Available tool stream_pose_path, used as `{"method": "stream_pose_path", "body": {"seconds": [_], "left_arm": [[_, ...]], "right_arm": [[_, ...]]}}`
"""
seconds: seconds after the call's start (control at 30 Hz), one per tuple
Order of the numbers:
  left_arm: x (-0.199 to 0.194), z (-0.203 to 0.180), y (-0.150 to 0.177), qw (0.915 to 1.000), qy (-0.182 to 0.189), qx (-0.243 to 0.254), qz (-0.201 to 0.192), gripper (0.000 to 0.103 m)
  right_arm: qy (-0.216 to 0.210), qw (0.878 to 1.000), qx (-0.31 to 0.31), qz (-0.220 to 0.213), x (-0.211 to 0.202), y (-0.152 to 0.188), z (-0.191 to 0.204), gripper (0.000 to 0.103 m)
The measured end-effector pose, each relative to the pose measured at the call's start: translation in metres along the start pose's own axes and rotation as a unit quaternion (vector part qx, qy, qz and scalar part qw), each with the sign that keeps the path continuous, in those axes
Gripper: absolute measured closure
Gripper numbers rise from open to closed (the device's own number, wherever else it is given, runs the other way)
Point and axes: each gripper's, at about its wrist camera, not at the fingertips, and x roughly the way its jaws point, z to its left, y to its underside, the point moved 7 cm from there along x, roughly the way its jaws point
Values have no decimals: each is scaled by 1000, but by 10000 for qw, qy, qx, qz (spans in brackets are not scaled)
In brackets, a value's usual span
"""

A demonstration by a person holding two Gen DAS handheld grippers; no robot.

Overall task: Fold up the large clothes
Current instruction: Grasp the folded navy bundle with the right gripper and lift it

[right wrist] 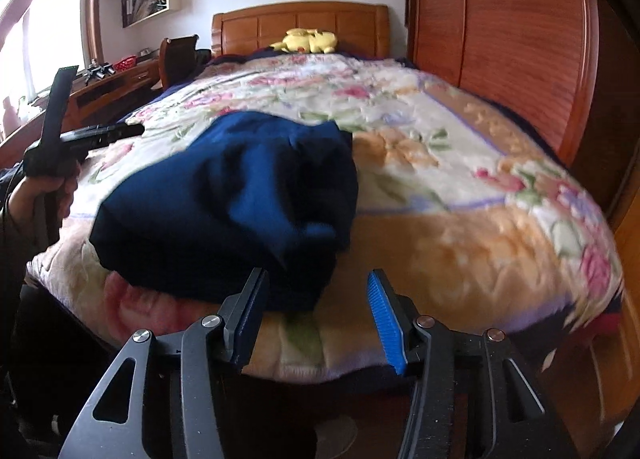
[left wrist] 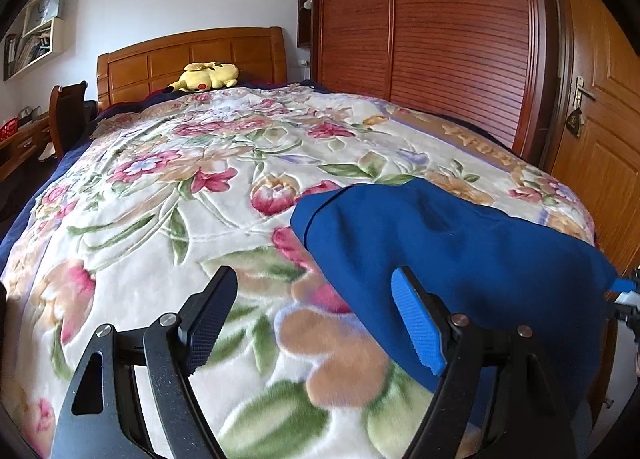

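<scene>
Two grippers hang over the foot of the bed, and neither holds anything: the left gripper [left wrist: 316, 319] has its jaws wide apart above the blanket [left wrist: 168, 195], and the right gripper [right wrist: 316, 319] is likewise spread, poised at the bed's near edge. The garment [right wrist: 240, 195], a dark blue piece of clothing, lies bunched on the blanket near the foot of the bed, humped and creased rather than flat, with one edge [left wrist: 304, 227] showing a seam in the left view. The main risk, as I judge it, is a blind grab: with the cloth heaped like this, a jaw closing on the nearest bulge would likely pinch several layers at once, and lifting would drag up a knot instead of a clean hem or corner. The plush blanket under it is soft and deep, so a low approach could catch blanket pile along with the cloth and pull both. The garment also sits close to the bed's edge in the right view; a tug toward the person could slide it off onto the floor. Motion blur in the right view hides the finer folds, so which part is sleeve or hem I cannot tell.
</scene>
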Motion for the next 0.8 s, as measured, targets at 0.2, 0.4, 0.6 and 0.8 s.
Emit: {"method": "stream_pose_path", "body": {"seconds": [0.2, 0.4, 0.6, 0.8], "left_arm": [[32, 3, -16, 9999, -45, 49, 114, 23], [63, 10, -28, 9997, -27, 19, 259, 23], [90, 19, -35, 9990, 63, -152, 414, 23], [108, 22, -41, 9986, 8, -93, 512, 23]], "right_arm": [[-325, 9991, 247, 101, 30, 1, 4, 50], [-677, 9972, 282, 146, 48, -1, 8, 56], [-845, 9963, 141, -110, 38, -9, 5, 88], [-31, 9981, -128, -604, 17, -25, -17, 91]]}}
